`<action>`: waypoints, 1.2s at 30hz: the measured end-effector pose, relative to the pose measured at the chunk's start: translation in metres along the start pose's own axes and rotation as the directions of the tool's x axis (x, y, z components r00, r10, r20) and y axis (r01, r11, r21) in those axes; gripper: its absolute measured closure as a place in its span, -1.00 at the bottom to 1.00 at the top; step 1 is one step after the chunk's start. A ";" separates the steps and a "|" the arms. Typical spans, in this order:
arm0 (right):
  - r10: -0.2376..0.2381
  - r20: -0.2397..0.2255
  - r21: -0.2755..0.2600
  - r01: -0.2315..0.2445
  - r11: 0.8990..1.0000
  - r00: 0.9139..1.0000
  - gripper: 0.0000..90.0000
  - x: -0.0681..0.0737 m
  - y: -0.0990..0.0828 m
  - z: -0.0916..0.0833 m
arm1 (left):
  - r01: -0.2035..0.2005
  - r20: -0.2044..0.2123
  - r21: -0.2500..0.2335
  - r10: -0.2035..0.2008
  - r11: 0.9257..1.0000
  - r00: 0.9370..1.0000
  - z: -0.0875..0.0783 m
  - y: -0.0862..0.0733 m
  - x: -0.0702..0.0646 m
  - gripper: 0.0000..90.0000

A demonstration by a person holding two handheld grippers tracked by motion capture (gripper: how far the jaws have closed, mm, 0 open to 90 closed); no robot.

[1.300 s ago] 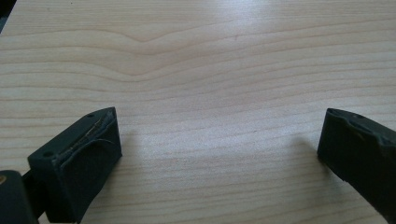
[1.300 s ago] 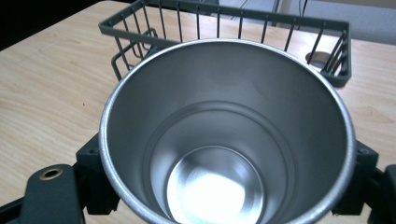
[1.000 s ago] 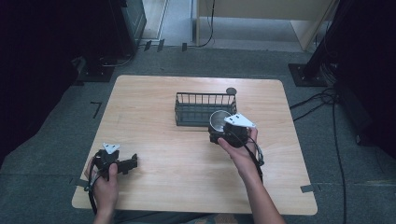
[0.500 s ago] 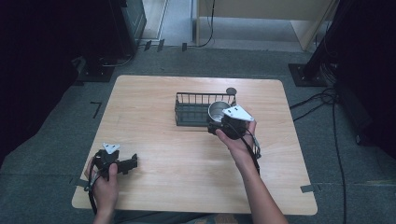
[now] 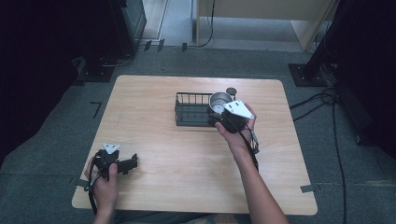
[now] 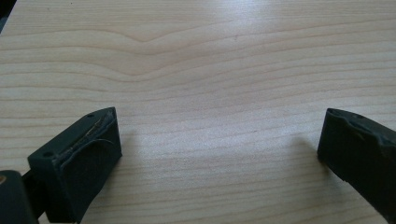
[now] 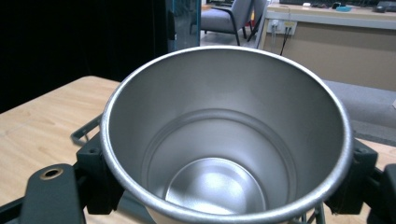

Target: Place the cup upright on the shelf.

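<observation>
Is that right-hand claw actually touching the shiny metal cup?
Touching. In the right gripper view the metal cup sits between the right gripper's two black jaws, each pressed against its side just below the rim. The cup is empty.

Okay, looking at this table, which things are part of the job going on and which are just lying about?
In the job:
- steel cup, gripped by the right tongs
- black wire basket, just under the cup

Lying about:
- left tongs, open, resting on the wooden table
- small dark round thing behind the basket
- cables on the floor
</observation>
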State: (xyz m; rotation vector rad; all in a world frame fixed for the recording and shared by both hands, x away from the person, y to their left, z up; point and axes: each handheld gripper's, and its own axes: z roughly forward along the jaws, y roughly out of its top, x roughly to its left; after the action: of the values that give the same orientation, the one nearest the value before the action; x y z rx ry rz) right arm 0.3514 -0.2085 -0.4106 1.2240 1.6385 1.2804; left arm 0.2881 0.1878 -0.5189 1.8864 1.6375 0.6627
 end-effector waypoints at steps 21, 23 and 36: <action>0.001 0.065 0.008 -0.002 1.000 0.998 -0.60 -0.013 0.008 0.038 | 0.001 0.000 0.000 -0.001 1.000 1.000 0.000 0.000 0.000 -1.00; 0.007 0.069 0.021 -0.008 1.000 0.998 -0.60 -0.015 0.008 0.044 | 0.000 0.000 0.001 0.000 1.000 1.000 0.000 0.000 0.000 -1.00; 0.027 0.087 0.078 -0.034 0.996 0.996 -0.60 -0.024 -0.006 0.062 | 0.000 0.000 0.001 0.000 1.000 1.000 0.000 0.000 0.000 -1.00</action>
State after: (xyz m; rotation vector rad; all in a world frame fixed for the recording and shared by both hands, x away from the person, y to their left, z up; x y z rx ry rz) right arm 0.4139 -0.2140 -0.4324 1.3382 1.6279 1.1745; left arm 0.2881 0.1878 -0.5188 1.8873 1.6381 0.6617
